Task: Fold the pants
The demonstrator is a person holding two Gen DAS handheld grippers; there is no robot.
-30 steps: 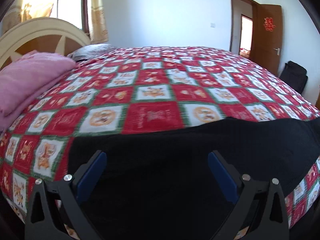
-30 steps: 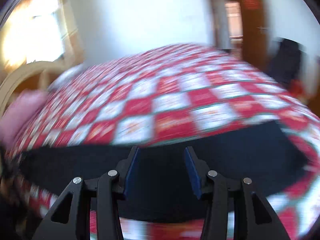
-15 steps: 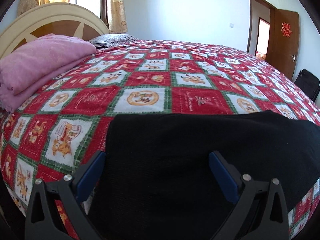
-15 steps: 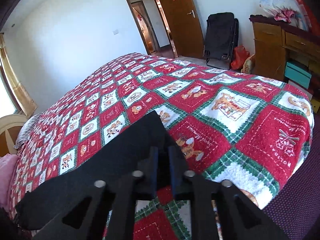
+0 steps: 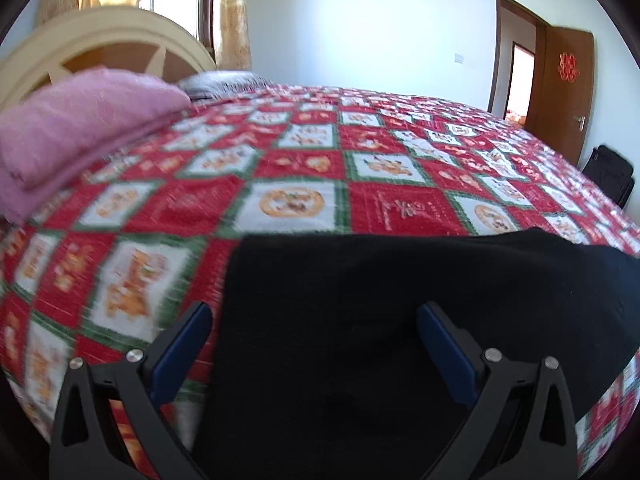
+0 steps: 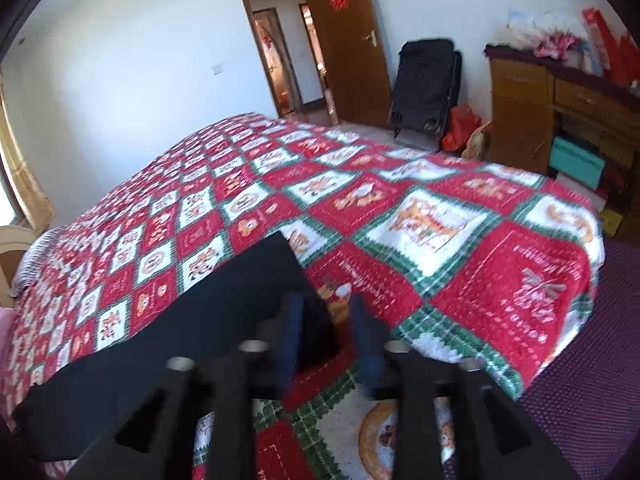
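Your left gripper (image 5: 314, 326): jaws spread wide over black pants (image 5: 400, 300), lower center. Right gripper (image 6: 326, 320): jaws slightly apart around pants corner, nothing pinched, on quilt (image 6: 440, 220).

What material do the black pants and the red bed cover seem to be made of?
The black pants look like soft matte cloth, perhaps knit or fleece: no shine, limp flat edges. The bed cover looks like printed woven cotton or a thin quilt: dull surface, with checked red, white and green squares. Blur hides the weave of both.
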